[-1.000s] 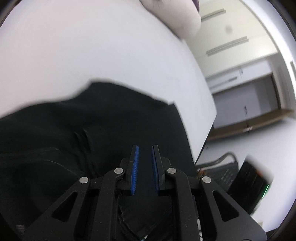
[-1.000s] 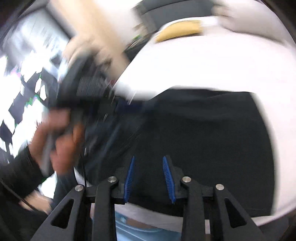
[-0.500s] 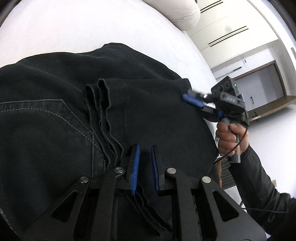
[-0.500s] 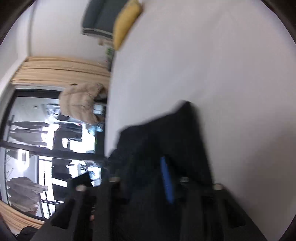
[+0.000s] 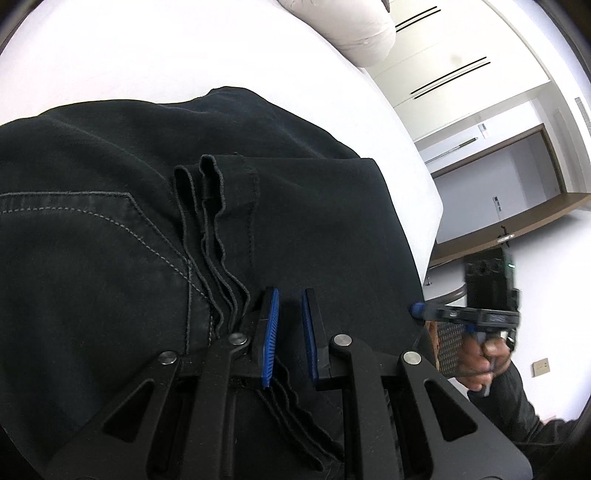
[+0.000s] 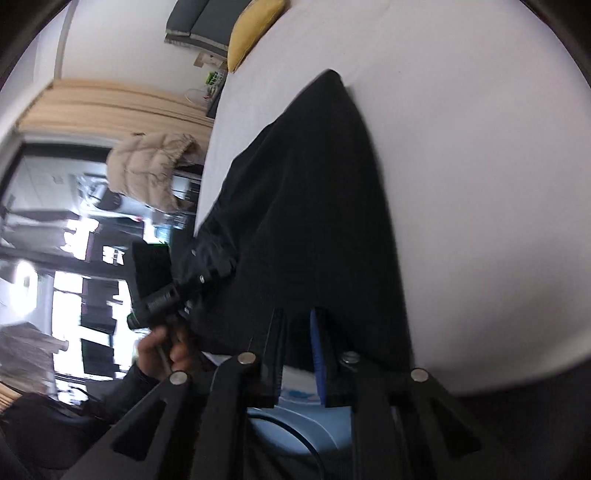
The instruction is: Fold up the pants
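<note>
White bedding covers the bed that serves as the work surface, with a pale pillow at its far edge and cupboards beyond. Black denim pants lie spread across the sheet, already doubled over: at the left of the left wrist view a stitched back pocket faces up, and just beside it the stacked leg hems ripple in several layers. The left gripper hovers low over the cloth just right of those hems, its blue pads drawn nearly together with a slim gap and no fabric visibly caught between them. Further right, at the near edge of the garment, the right gripper reaches in from the bedside, held by the person's right hand. In its own blurred view the right gripper sits at the fabric border, its jaws opening; whether cloth lies between them cannot be told. Denim like this probably handles as soft and limp yet fairly heavy, not slippery, not fragile; layers tend to slide apart when lifted. The soundest hold is likely a pinch through all hem layers at one corner and the folded edge at the other.
</note>
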`<state>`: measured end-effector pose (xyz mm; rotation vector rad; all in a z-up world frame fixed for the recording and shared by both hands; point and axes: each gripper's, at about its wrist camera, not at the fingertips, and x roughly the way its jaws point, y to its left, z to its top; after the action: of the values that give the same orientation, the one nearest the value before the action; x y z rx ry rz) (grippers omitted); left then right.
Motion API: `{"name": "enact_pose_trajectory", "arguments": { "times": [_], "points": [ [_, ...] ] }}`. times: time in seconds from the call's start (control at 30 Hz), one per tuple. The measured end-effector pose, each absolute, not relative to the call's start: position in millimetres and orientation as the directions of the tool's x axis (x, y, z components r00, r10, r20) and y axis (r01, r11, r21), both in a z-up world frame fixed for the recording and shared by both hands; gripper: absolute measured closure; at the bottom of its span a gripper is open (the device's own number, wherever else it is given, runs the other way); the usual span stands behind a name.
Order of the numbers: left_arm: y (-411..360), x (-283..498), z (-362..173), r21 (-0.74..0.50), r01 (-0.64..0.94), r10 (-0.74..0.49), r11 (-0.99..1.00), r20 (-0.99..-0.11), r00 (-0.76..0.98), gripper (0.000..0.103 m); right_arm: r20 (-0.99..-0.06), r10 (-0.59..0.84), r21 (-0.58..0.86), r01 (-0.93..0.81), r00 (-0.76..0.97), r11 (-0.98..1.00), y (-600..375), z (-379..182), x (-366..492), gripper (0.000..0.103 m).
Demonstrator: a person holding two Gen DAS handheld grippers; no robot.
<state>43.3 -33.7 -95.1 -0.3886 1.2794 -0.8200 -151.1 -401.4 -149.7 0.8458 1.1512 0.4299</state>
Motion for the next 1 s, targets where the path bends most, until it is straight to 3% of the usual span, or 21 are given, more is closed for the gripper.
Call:
{"name": "enact_pose_trajectory", "arguments": {
  "times": [0.1, 0.13, 0.2, 0.23, 0.3, 0.37, 0.4, 0.43, 0.53, 0.6, 0.63, 0.67, 0.73, 1.0],
  "points": [
    [-32, 41, -92, -0.665, 0.323, -0.718, 0.674, -0.692, 0.074, 0.090, -0.517, 0.705, 0.819, 0.040, 0.485, 0.573, -407, -115, -154, 0.077],
    [-32, 40, -90, -0.659, 0.327, -0.714, 0.678, -0.695, 0.079, 0.090, -0.472, 0.709, 0.836, 0.010, 0.524, 0.549, -407, -103, -147, 0.070],
    [-26, 34, -82, -0.646, 0.329, -0.707, 0.689, -0.699, 0.110, 0.090, -0.393, 0.718, 0.871, -0.018, 0.574, 0.491, -410, -95, -130, 0.046],
    [-22, 30, -77, -0.641, 0.328, -0.705, 0.694, -0.698, 0.129, 0.090, -0.375, 0.722, 0.884, -0.010, 0.581, 0.467, -409, -99, -118, 0.025],
    [-6, 17, -63, -0.631, 0.338, -0.707, 0.698, -0.684, 0.182, 0.090, -0.425, 0.718, 0.877, 0.055, 0.551, 0.477, -401, -124, -97, 0.009],
    [18, 0, -46, -0.630, 0.347, -0.715, 0.695, -0.659, 0.234, 0.090, -0.615, 0.640, 0.766, 0.157, 0.461, 0.624, -384, -153, -80, 0.021],
    [30, -8, -39, -0.626, 0.343, -0.711, 0.700, -0.652, 0.262, 0.090, -0.641, 0.599, 0.726, 0.127, 0.479, 0.676, -377, -149, -83, 0.018],
    [44, -16, -33, -0.625, 0.334, -0.708, 0.706, -0.644, 0.291, 0.090, -0.635, 0.593, 0.718, 0.096, 0.495, 0.690, -372, -138, -86, 0.012],
    [106, -49, -14, -0.660, 0.254, -0.697, 0.707, -0.588, 0.410, 0.087, -0.537, 0.648, 0.801, 0.084, 0.540, 0.593, -367, -120, -96, 0.012],
    [140, -66, -9, -0.666, 0.186, -0.659, 0.723, -0.582, 0.477, 0.059, -0.471, 0.676, 0.841, 0.055, 0.567, 0.539, -362, -107, -101, 0.012],
    [156, -75, -8, -0.669, 0.148, -0.636, 0.728, -0.579, 0.510, 0.021, -0.441, 0.689, 0.854, 0.032, 0.575, 0.520, -356, -102, -102, 0.012],
    [173, -87, -10, -0.676, 0.102, -0.605, 0.730, -0.568, 0.558, 0.007, -0.419, 0.702, 0.865, 0.019, 0.576, 0.501, -351, -100, -101, 0.012],
    [207, -108, -16, -0.717, -0.003, -0.557, 0.697, -0.544, 0.627, 0.007, -0.378, 0.738, 0.891, 0.005, 0.559, 0.453, -334, -98, -90, 0.012],
    [251, -132, -83, -0.882, -0.287, -0.645, 0.373, -0.469, 0.604, 0.008, -0.358, 0.811, 0.902, -0.052, 0.462, 0.428, -274, -104, -72, 0.016]
  ]
}}
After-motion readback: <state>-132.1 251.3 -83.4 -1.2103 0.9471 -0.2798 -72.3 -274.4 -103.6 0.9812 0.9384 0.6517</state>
